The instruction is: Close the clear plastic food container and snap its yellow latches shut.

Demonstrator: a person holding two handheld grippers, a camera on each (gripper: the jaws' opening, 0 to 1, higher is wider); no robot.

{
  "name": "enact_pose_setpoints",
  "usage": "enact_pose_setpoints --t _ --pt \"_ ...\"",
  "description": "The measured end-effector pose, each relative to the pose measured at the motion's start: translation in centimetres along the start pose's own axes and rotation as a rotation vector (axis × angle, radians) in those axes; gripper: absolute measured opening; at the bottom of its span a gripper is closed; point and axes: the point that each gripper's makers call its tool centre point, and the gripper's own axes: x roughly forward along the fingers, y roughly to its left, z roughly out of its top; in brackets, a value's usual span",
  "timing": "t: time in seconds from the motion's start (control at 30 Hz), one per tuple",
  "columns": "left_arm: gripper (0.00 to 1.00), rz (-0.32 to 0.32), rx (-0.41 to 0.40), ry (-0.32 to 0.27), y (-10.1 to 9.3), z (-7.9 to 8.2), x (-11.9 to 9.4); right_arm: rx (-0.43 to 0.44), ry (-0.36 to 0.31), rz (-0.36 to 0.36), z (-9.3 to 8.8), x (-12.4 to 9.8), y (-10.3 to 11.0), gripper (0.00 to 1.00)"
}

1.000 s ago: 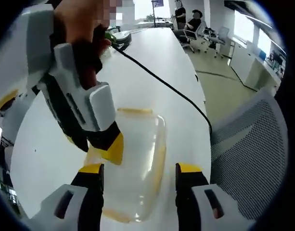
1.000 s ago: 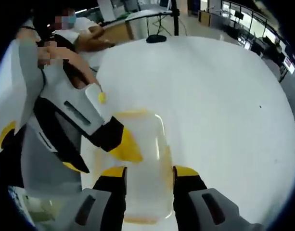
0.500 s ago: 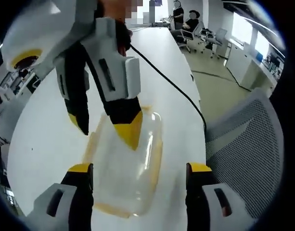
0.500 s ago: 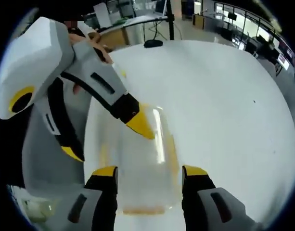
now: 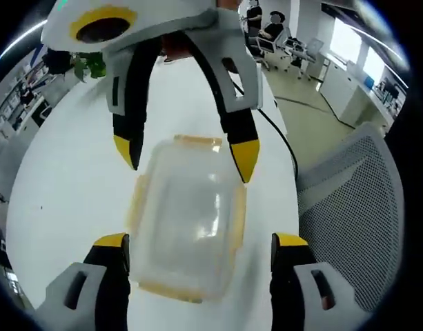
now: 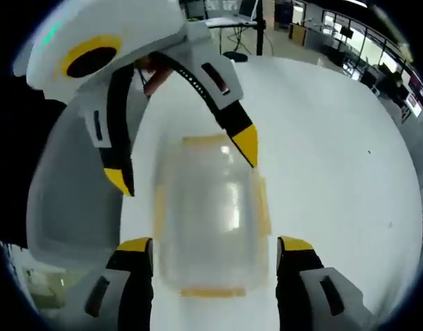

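Both views look steeply down, close, from opposite ends of the clear food container (image 5: 187, 224) (image 6: 210, 214) (shared w/ white table (image 5: 66, 186) (image 6: 335, 158)).

Bright window daylight, glare on lid (image 5: 190, 207), perhaps motion-blurred; fisheye-warped edges

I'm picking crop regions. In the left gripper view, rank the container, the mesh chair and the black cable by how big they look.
1. Mesh chair: largest patch, though it is cut off by the view's edge.
2. Container: nearly as big; its nearness to the camera inflates it, so these two are close.
3. Black cable: a thin line, plainly smallest.
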Motion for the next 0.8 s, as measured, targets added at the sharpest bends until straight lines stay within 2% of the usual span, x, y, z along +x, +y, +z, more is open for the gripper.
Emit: enact_pose_setpoints --t 0.13,0.33,0.53,0.8 --pt "0.84 -0.011 0.014 0.021 0.5 -0.5 0.3 -0.023 0.028 -0.006 -0.7 0.3 0.1 0.75" --pt "0.83 -0.03 0.036 0.045 0.6 -0.7 0.9 -0.049 0.033 -0.003 -1.1 0.6 0.6 0.76" --pt "0.83 -0.035 0.095 0.087 0.8 -1.2 1.7 -0.077 0.053 -0.045 -1.5 0.9 0.0 0.76" --pt "0.83 -0.031 0.151 0.129 1.1 -2.1 2.3 -0.107 0.088 -0.065 -2.2 1.8 0.1 0.78"
